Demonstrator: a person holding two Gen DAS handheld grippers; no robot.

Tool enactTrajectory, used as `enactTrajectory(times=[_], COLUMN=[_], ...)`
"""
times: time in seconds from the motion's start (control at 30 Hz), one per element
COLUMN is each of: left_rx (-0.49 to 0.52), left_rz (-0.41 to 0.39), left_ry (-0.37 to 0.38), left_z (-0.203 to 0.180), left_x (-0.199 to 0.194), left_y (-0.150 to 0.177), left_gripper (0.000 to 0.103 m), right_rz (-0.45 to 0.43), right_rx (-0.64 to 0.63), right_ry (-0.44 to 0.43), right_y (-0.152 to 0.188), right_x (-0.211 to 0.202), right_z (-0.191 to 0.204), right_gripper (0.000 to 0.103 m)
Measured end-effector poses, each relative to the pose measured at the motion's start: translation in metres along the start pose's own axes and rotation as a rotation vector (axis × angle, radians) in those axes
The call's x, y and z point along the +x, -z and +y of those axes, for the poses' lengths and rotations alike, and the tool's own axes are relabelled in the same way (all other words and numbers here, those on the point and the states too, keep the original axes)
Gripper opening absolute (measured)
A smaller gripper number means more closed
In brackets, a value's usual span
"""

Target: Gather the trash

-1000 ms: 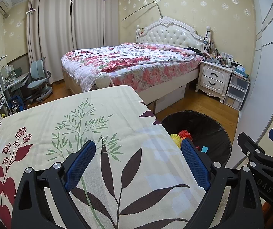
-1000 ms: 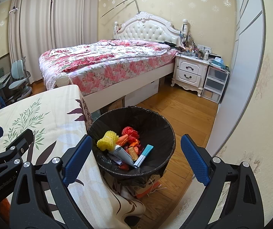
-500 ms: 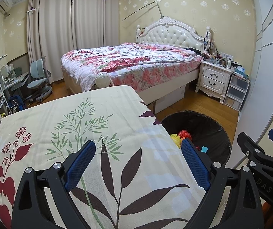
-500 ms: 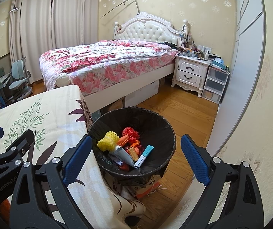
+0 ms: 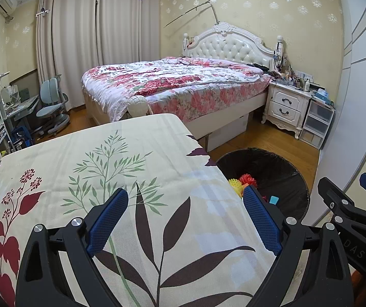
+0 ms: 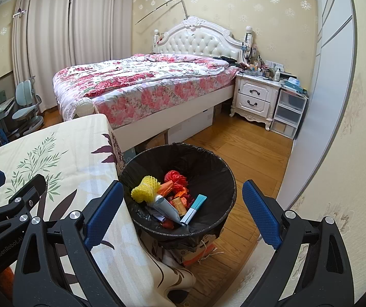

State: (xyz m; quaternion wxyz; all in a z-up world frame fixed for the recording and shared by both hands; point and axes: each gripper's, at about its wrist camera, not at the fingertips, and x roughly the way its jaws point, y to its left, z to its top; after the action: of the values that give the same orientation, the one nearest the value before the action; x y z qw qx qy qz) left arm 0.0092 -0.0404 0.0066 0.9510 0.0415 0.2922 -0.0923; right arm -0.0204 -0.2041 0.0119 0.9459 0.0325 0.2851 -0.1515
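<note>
Hovering right gripper [image 6: 183,215] agape, bin [image 6: 223,168] beside table edge [image 6: 117,176]

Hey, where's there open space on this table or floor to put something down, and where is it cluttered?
The tablecloth is bare from the far edge by the bed to the left gripper. The wood floor between the bin and nightstand is open. The bin itself and the nightstand top are crowded.

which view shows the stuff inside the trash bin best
The right wrist view: it looks down into the trash bin, showing the yellow foam net, red net, tube and blue marker. In the left wrist view the tablecloth edge and a gripper finger hide most of the contents.
</note>
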Motion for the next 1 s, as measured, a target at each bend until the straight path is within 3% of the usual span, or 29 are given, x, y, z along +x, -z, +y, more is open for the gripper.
enactTrajectory(times=[1.0], left_rx=[-0.006], left_rz=[-0.016], left_ry=[-0.002], left_z=[-0.01], left_x=[-0.01], left_y=[0.002], left_gripper=[0.091], right_rz=[0.002], right_rx=[0.0], right_ry=[-0.001], right_y=[0.0], right_x=[0.0], right_z=[0.001], right_gripper=[0.092])
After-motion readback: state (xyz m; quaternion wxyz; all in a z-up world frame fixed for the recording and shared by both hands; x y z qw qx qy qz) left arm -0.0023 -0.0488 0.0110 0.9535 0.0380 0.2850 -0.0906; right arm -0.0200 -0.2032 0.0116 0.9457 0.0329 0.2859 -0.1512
